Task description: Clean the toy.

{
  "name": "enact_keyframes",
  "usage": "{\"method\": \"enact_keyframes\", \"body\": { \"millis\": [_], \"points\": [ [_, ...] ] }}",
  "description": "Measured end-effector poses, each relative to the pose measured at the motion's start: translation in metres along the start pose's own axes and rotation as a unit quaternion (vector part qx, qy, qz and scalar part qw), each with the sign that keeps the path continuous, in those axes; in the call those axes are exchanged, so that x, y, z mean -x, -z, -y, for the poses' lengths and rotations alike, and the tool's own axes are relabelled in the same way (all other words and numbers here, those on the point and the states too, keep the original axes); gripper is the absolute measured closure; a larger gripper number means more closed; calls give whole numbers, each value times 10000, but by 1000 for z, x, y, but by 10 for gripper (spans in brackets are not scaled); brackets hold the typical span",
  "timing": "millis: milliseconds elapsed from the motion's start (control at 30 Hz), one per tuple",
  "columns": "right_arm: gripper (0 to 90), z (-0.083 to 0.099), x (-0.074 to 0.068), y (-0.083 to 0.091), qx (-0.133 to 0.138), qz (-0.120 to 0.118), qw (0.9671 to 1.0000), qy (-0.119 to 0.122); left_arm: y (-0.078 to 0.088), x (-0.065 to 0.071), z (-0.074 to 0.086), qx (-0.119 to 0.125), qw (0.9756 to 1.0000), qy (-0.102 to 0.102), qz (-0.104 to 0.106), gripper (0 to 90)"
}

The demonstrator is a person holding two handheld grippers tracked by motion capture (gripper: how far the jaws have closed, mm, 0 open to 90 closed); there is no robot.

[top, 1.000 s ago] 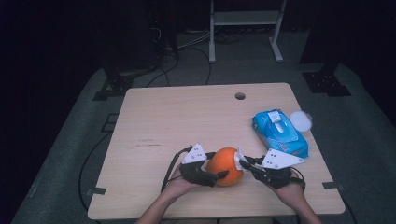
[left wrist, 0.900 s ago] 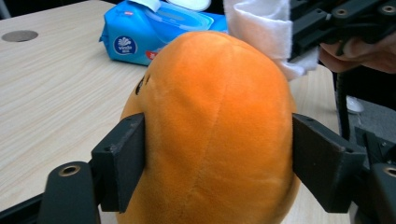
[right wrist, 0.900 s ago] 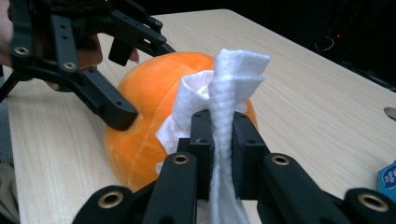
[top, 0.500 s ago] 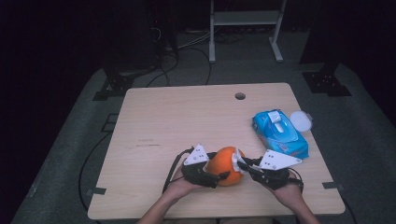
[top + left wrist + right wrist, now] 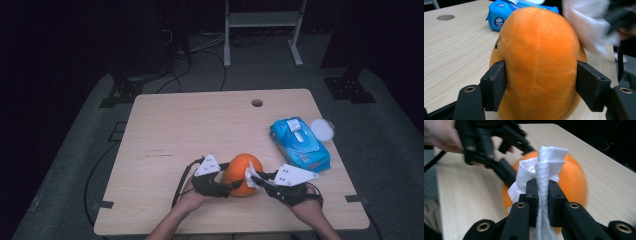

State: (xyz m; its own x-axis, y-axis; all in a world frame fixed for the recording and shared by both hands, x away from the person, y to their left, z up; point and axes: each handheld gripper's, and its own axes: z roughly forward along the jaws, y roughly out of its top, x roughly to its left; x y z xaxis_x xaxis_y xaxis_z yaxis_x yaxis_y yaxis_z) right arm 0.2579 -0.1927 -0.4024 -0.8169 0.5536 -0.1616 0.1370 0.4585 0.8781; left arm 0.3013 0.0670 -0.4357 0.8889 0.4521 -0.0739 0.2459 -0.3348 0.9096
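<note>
Orange plush toy [image 5: 242, 174]: it is sitting on the table [image 5: 200, 130], near the front edge and a little right of the middle, between the two grippers.
Left gripper [image 5: 540, 82]: it is clasping the plush toy from the left; its jaws have just been closing, and in the left gripper view both black pads are pressing into the toy's sides.
Right gripper [image 5: 541, 195]: its jaws are pinching a bunched white wipe [image 5: 545, 167] tightly between them.
White wipe: it is lying against the right side of the plush toy, touching the orange fabric.
Hands: the person's left hand [image 5: 192, 200] and right hand [image 5: 307, 207] are coming in from the front edge, each holding its gripper.
Blue wipes pack [image 5: 300, 144]: it is lying on the table to the right of the toy, apart from it, with its flap standing open.
White round lid [image 5: 322, 129]: it is resting just beside the pack's far right corner.
Table hole [image 5: 257, 103]: it is sitting near the far edge.
</note>
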Motion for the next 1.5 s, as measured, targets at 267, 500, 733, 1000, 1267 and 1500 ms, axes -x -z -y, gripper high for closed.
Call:
{"method": "enact_keyframes", "body": {
  "millis": [267, 500, 733, 1000, 1267, 1500],
  "points": [
    [798, 13, 24, 7, -102, 370, 9982, -462, -9, 20, 0, -223, 9969, -714, 230, 257],
    [799, -1, 5, 8, 119, 180, 9995, -221, -11, 24, 0, -257, 9959, -854, 164, 261],
    [798, -7, 0, 6, 137, 157, 9998, -27, -8, 21, 1, -245, 9954, -882, 293, 261],
    [799, 1, 8, 11, 39, 139, 9997, -175, -10, 15, -3, -380, 9964, -716, 241, 146],
    [800, -16, -25, 2, -126, -72, 9984, 545, -11, 30, 0, -436, 9902, -1312, 217, 291],
    [800, 1, 12, 18, -81, 418, 9991, -87, -12, 29, 1, -387, 9903, -1303, 290, 302]
  ]
}}
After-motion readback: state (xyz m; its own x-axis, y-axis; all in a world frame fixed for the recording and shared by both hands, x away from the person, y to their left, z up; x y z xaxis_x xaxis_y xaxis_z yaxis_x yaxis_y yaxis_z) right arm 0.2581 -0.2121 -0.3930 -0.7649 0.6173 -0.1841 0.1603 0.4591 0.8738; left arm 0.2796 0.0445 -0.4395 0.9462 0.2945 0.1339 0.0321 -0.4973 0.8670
